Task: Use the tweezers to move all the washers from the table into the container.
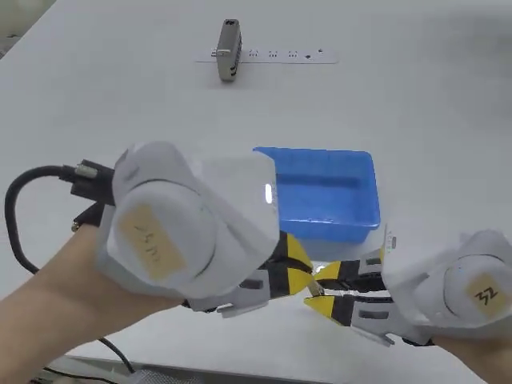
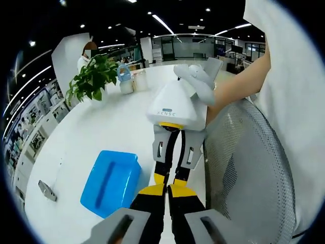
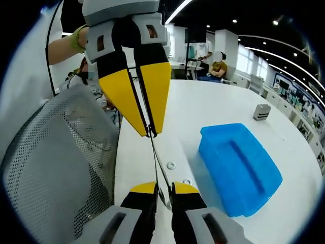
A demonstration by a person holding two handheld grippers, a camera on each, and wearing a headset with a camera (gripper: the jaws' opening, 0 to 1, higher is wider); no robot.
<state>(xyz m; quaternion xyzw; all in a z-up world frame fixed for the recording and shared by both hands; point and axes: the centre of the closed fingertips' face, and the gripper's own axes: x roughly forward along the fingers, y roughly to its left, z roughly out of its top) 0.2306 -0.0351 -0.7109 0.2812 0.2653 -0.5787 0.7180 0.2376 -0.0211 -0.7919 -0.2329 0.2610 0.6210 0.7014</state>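
Two grippers meet tip to tip over the near edge of the flat white table (image 1: 400, 96). We see the left gripper (image 1: 304, 270) come in from the left and the right gripper (image 1: 320, 292) from the right.

A pair of thin metal tweezers (image 3: 157, 162) runs between them. In the right gripper view, the left gripper's yellow jaws are pinched tight on one end of the tweezers. The right gripper's own jaws are squeezed onto the other end, with just a thin gap between them.

We count two small round metal washers (image 3: 171, 165) on the table. They lie just beside the tweezers, between them and the blue plastic container (image 1: 336, 228), and one (image 3: 187, 181) is closer to the right gripper. Both washers are outside the container.

The container sits just past the grippers. We cannot tell if anything is inside it.

Far off on the table lies a long white power strip (image 1: 280, 55) with a grey plug block (image 1: 230, 50) standing on its left end. A grey mesh chair back (image 3: 56, 152) is near the table edge.
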